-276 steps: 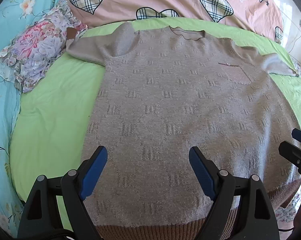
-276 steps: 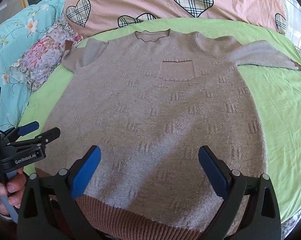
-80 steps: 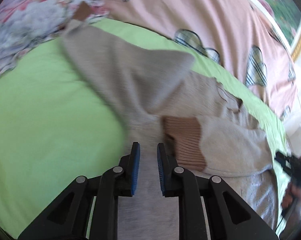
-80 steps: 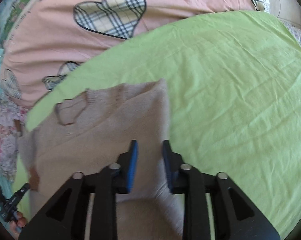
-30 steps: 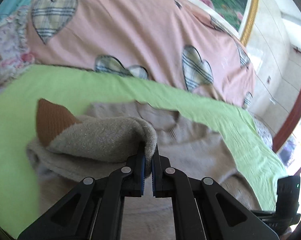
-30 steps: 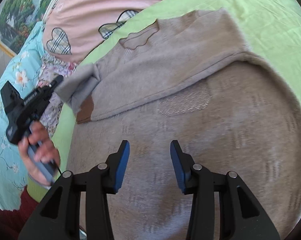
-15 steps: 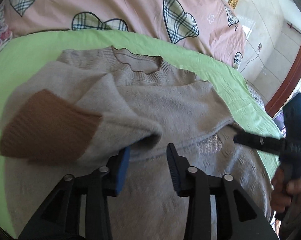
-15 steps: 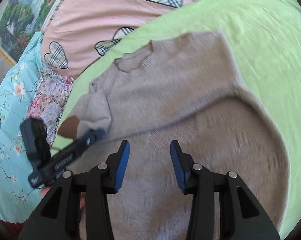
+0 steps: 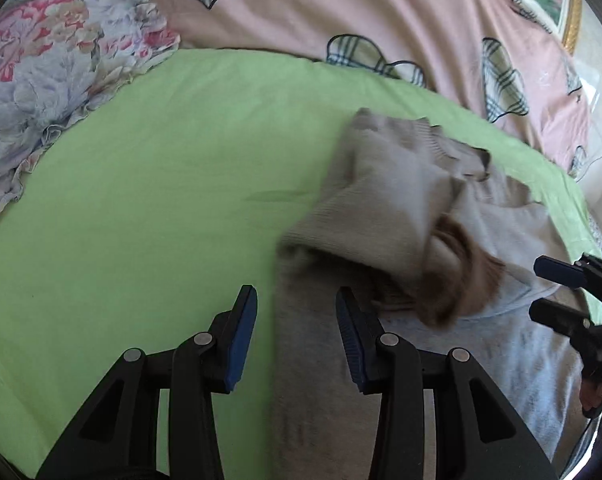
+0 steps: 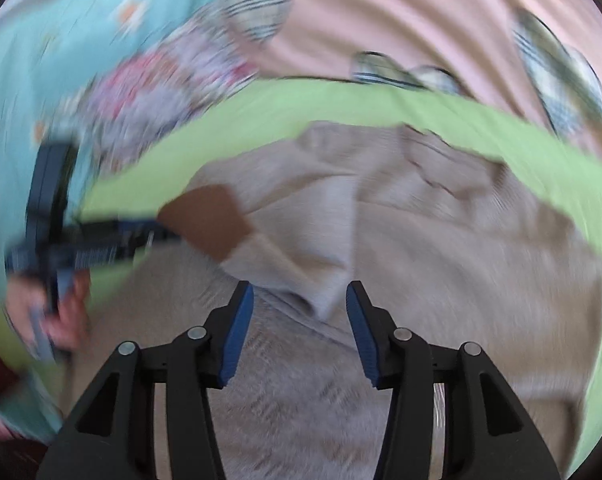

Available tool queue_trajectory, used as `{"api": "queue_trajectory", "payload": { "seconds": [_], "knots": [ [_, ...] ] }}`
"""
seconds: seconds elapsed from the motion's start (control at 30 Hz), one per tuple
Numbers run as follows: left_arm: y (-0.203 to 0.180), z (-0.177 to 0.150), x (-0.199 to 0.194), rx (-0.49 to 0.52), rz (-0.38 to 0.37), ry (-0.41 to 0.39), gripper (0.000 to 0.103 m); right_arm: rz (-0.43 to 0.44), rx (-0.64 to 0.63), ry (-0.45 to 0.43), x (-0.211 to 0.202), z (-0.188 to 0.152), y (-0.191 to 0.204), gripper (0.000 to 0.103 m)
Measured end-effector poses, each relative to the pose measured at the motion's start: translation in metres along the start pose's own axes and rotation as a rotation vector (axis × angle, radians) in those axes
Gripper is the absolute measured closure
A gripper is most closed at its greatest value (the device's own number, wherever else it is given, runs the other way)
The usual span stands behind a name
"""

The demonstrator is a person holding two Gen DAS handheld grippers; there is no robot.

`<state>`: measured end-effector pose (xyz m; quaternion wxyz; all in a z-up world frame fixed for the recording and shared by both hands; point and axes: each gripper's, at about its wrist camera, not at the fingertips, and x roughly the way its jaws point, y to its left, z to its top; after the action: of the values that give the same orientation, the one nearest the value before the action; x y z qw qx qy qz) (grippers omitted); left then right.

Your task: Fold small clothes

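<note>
On the green bed sheet [image 9: 141, 208]: 1 grey sweater [image 9: 401, 216], both sleeves now crossed over its chest, brown cuff [image 9: 461, 280] on top. Left tongs [image 9: 297, 332] have let go of the sleeve, nothing btwn them; right tongs [image 10: 300, 320] just widened, also empty. Sleeve step looks done; body fold prob. next for you. Left view only: sweater's bare left edge vs sheet. Right view (blurred) only: your left hand [image 10: 61, 312], quilt [image 10: 381, 20].
</note>
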<state>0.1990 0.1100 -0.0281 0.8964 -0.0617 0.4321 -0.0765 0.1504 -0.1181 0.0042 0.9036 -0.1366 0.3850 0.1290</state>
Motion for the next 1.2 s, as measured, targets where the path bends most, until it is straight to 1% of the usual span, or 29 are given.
{"api": "queue_trajectory", "payload": {
  "seconds": [0.1,0.13,0.2,0.27,0.3,0.33,0.37,0.47,0.53,0.57,0.67,0.73,0.8,0.83,0.9,0.97,1.1,1.13,1.17,1.2],
  "knots": [
    [0.003,0.003,0.006,0.019,0.012,0.013,0.062,-0.057,-0.122,0.012,0.018,0.008,0.016,0.051],
    [0.001,0.003,0.008,0.027,0.008,0.013,0.061,-0.061,-0.15,0.014,0.024,0.01,0.019,0.05],
    [-0.009,0.008,0.019,0.054,-0.01,0.033,0.061,-0.031,-0.179,0.044,0.039,0.014,0.023,0.049],
    [-0.015,0.009,0.025,0.07,0.001,0.042,0.061,0.009,-0.177,0.078,0.051,0.016,0.021,0.05],
    [-0.016,0.01,0.028,0.074,0.002,0.048,0.061,0.016,-0.158,0.078,0.052,0.016,0.018,0.054],
    [-0.018,0.011,0.031,0.072,0.006,0.051,0.061,0.032,-0.129,0.069,0.05,0.017,0.014,0.078],
    [-0.019,0.012,0.032,0.068,0.007,0.05,0.061,0.047,-0.087,0.057,0.045,0.016,0.01,0.096],
    [-0.02,0.018,0.036,0.045,0.018,0.042,0.061,0.047,0.087,-0.036,0.018,0.013,-0.017,0.096],
    [-0.021,0.02,0.037,0.021,0.043,0.028,0.061,0.047,0.298,-0.117,-0.008,0.003,-0.053,0.097],
    [-0.021,0.021,0.037,0.004,0.068,0.019,0.061,0.047,0.395,-0.15,-0.018,-0.004,-0.07,0.097],
    [-0.02,0.019,0.037,-0.041,0.121,0.008,0.059,0.025,0.683,-0.234,-0.041,-0.034,-0.119,0.097],
    [-0.02,0.016,0.035,-0.071,0.127,0.004,0.059,-0.018,0.86,-0.263,-0.051,-0.066,-0.146,0.097],
    [-0.023,0.012,0.033,-0.082,0.151,-0.001,0.057,-0.043,0.933,-0.264,-0.052,-0.083,-0.154,0.097],
    [-0.024,0.01,0.032,-0.088,0.17,-0.003,0.057,-0.053,0.959,-0.245,-0.051,-0.092,-0.155,0.097],
    [-0.024,0.005,0.03,-0.118,0.204,-0.005,0.056,-0.047,0.968,-0.21,-0.047,-0.1,-0.151,0.097],
    [-0.022,0.001,0.028,-0.146,0.206,-0.006,0.056,-0.065,0.946,-0.196,-0.048,-0.101,-0.145,0.097],
    [-0.02,0.001,0.027,-0.152,0.215,-0.011,0.053,-0.107,0.912,-0.18,-0.049,-0.099,-0.142,0.097],
    [-0.02,0.001,0.027,-0.151,0.218,-0.011,0.052,-0.129,0.886,-0.177,-0.052,-0.096,-0.14,0.097],
    [-0.02,0.0,0.028,-0.152,0.219,-0.009,0.052,-0.144,0.864,-0.165,-0.049,-0.095,-0.14,0.097],
    [-0.019,0.0,0.028,-0.153,0.219,-0.009,0.052,-0.152,0.834,-0.128,-0.046,-0.094,-0.141,0.097]
  ]
}}
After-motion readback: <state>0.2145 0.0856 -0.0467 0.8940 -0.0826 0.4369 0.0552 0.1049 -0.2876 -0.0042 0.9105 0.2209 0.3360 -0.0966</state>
